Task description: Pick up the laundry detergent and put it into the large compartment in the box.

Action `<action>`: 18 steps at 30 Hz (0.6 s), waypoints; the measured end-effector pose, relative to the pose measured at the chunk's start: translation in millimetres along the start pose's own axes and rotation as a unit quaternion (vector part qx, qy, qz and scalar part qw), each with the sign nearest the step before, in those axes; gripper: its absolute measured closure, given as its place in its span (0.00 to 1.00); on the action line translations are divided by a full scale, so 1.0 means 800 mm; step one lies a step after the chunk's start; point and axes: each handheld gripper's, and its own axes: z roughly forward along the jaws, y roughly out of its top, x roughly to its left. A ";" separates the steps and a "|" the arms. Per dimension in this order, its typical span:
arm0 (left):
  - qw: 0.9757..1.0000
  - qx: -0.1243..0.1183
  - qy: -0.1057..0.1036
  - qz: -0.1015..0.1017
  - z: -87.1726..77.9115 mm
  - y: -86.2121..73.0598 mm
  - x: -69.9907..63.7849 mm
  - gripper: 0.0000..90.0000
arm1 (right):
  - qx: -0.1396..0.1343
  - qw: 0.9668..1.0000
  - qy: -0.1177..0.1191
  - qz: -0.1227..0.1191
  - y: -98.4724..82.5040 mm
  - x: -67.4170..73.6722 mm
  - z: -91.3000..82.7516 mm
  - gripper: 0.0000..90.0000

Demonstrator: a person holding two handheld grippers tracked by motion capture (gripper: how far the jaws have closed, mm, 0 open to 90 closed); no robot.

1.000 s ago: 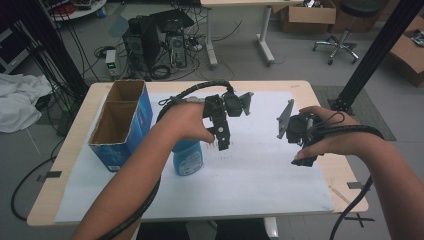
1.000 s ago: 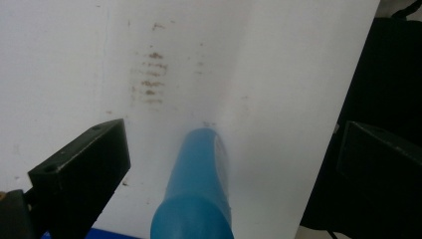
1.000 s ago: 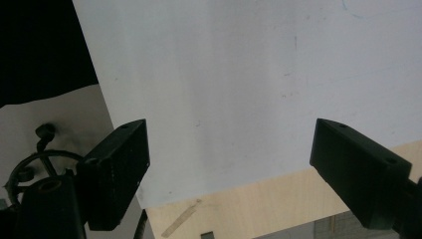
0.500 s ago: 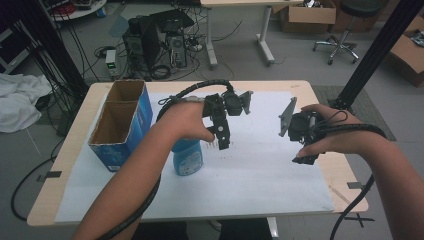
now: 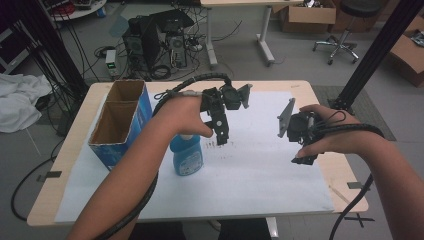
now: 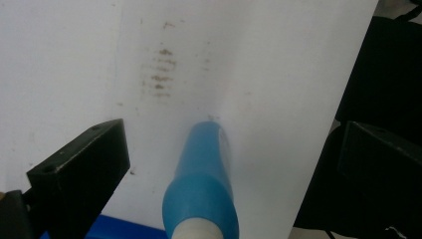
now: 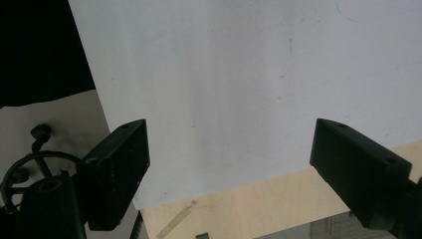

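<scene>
A light wooden surface (image 5: pixel 320 107) carries a wide white paper sheet (image 5: pixel 250 175) marked by a patch of brown smudges (image 5: pixel 216 145). On its left stands an open blue cardboard box (image 5: pixel 120 122) with two compartments, and just beside it an upright blue plastic bottle (image 5: pixel 187 156). On the grey floor beyond, black computer towers (image 5: pixel 157 42) sit among tangled cables, a white cloth (image 5: pixel 20 102) lies at far left, and a wheeled stool (image 5: pixel 345 40) stands near brown cardboard boxes (image 5: pixel 305 15).
</scene>
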 end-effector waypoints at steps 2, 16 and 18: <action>1.000 0.002 0.002 -0.005 -0.001 -0.004 0.000 0.00 | 0.003 1.000 -0.001 0.001 -0.001 0.000 -0.001 0.18; 0.999 0.005 0.009 -0.039 -0.007 -0.027 -0.004 0.00 | -0.002 1.000 -0.002 -0.011 0.008 0.000 0.002 0.18; 0.999 0.006 0.010 -0.046 -0.009 -0.032 -0.005 0.00 | -0.004 1.000 -0.003 -0.014 0.009 0.000 0.002 0.18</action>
